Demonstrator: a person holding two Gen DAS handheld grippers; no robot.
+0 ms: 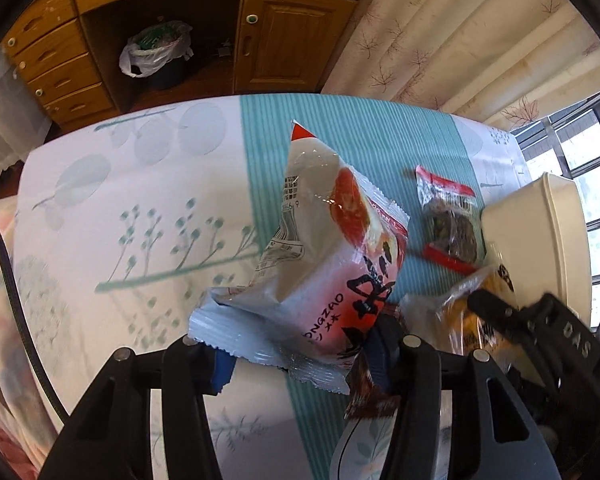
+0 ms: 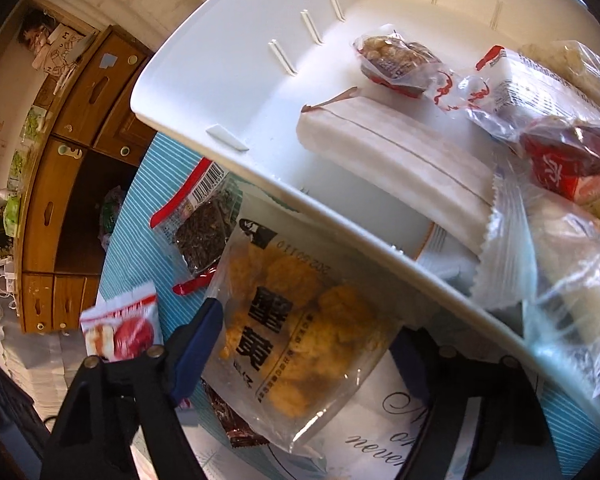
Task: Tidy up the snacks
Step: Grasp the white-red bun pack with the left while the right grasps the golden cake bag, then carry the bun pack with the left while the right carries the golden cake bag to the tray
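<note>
The left gripper (image 1: 300, 356), jaws clamped on a red-and-white snack packet (image 1: 320, 264), lifts it above the table (image 1: 120, 240); the right gripper (image 2: 308, 344), jaws apart, apparently straddles a yellow packet (image 2: 300, 332) beside the white bin (image 2: 228, 80). Gripped by its corner, the lifted packet could slip.

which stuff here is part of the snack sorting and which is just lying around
Job: white bin; red date packet in the left gripper; yellow snack bag between the right gripper's fingers; dark dried snack packet.

Just lying about: wooden cabinet; bagged wastebin; curtain.
</note>
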